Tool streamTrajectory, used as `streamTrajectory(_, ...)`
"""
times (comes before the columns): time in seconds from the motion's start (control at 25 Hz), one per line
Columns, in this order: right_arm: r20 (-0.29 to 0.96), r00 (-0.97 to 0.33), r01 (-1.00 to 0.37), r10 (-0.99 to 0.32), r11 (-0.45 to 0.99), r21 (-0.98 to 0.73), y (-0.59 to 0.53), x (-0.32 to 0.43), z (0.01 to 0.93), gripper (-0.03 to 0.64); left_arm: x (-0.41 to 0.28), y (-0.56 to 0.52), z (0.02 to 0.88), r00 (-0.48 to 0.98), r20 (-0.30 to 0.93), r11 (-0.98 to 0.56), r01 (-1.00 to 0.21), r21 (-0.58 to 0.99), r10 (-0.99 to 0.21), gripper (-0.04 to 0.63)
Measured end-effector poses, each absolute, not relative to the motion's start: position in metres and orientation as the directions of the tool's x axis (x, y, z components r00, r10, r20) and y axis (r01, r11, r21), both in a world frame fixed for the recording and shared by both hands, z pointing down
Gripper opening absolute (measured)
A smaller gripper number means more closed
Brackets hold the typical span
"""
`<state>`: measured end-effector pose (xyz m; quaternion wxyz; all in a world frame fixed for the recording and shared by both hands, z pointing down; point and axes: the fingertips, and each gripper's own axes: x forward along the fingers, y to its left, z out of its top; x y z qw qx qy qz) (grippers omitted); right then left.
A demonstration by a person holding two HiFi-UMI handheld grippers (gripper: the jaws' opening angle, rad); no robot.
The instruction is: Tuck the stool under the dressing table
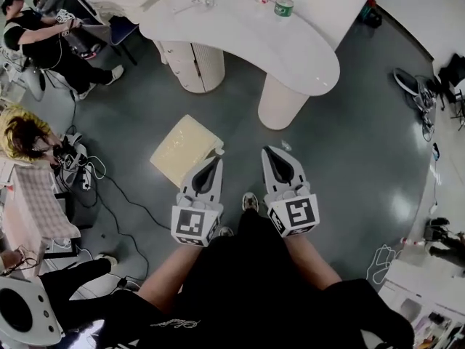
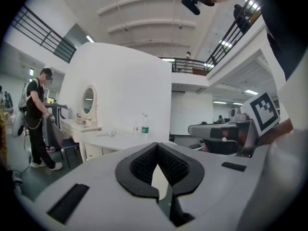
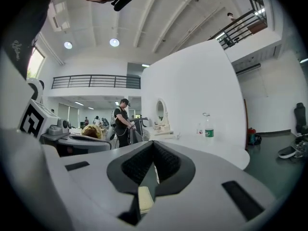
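1. In front of the dressing table (image 1: 305, 57), a dark, glossy grey floor (image 1: 349, 158) spreads out on every side of it. A person in black (image 1: 43, 38) is off beyond the table's left end.
2. The dressing table itself has a white, curved top. It rests on a ribbed drawer pedestal (image 1: 196, 64) and a round white leg (image 1: 283, 100). An oval mirror (image 2: 88, 100) stands towards its far left end.
3. The stool (image 1: 185, 150) has a pale cream, square seat. It sits on the floor in front of the table, out from under the top, just short of the drawer pedestal. It is turned cornerwise to the table's front edge.
4. The left tongs (image 1: 216, 160) point towards the table from the stool's near side. Their tip shows just beside the stool's near corner in the head view, and contact cannot be told. In the left gripper view the left tongs (image 2: 156, 147) are clenched with nothing between them.
5. The right tongs (image 1: 267, 151) are level with the left pair and point at the table's round leg. They are clear of the stool, clenched and empty in the right gripper view (image 3: 154, 146).
6. A clear bottle with a green label (image 1: 284, 4) stands upright on the table top, near its back edge.
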<state>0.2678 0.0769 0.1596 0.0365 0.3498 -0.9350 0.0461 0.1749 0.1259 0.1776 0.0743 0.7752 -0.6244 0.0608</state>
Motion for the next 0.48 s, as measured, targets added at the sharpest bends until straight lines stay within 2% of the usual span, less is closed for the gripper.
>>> streamTrajectory(0.48,0.077,-0.898,-0.439,-0.434,0.893,-0.095,0.03,0.198,0.158,0.006,0.129,0.103,0.169,0.012,0.226,-0.016,-1.0,-0.015,-0.974,0.003)
